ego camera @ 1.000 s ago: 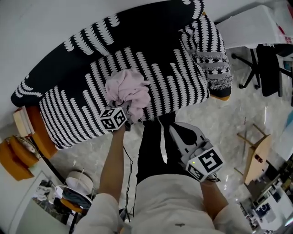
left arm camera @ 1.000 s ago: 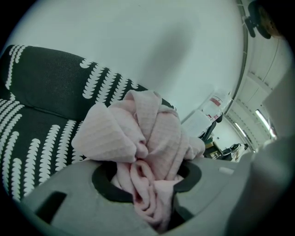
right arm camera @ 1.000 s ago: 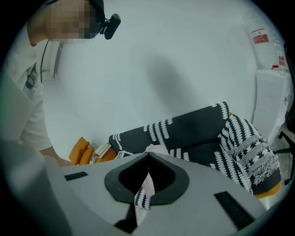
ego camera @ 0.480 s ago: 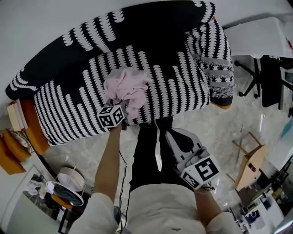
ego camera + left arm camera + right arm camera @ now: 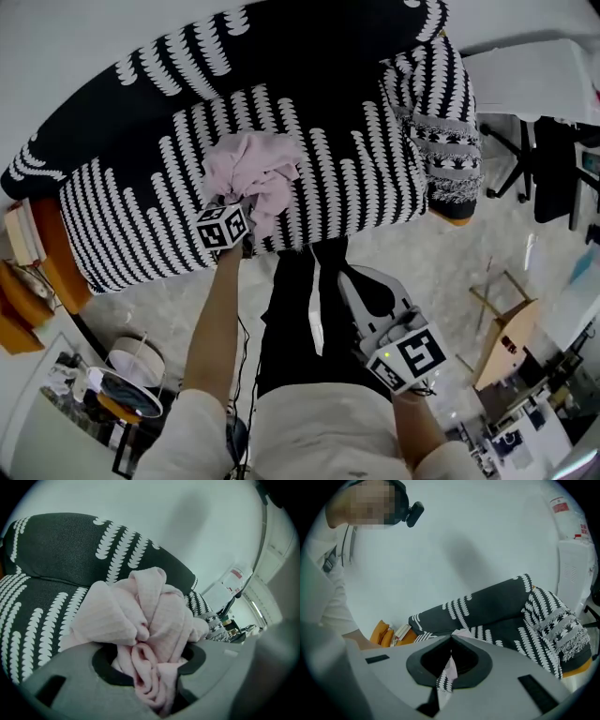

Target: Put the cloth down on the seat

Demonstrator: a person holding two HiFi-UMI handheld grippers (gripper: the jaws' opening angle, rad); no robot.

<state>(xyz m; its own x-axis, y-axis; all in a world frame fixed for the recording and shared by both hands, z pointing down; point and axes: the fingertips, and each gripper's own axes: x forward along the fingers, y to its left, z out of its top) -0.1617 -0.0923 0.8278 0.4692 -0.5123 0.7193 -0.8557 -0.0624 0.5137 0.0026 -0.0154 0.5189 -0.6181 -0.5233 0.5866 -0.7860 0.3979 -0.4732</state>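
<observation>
Two jaws, left gripper (image 5: 151,665): opening, pink cloth (image 5: 253,173) between.
Jaws, right gripper (image 5: 451,639): closed, empty.
Our risk: cloth snags, slips off sofa seat (image 5: 356,178) near edge.

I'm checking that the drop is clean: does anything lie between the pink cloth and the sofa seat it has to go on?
Nothing visible does. The pink cloth appears to lie bunched straight on the patterned sofa seat, its lower folds between the left gripper's opening jaws. No other thing shows under it.
</observation>
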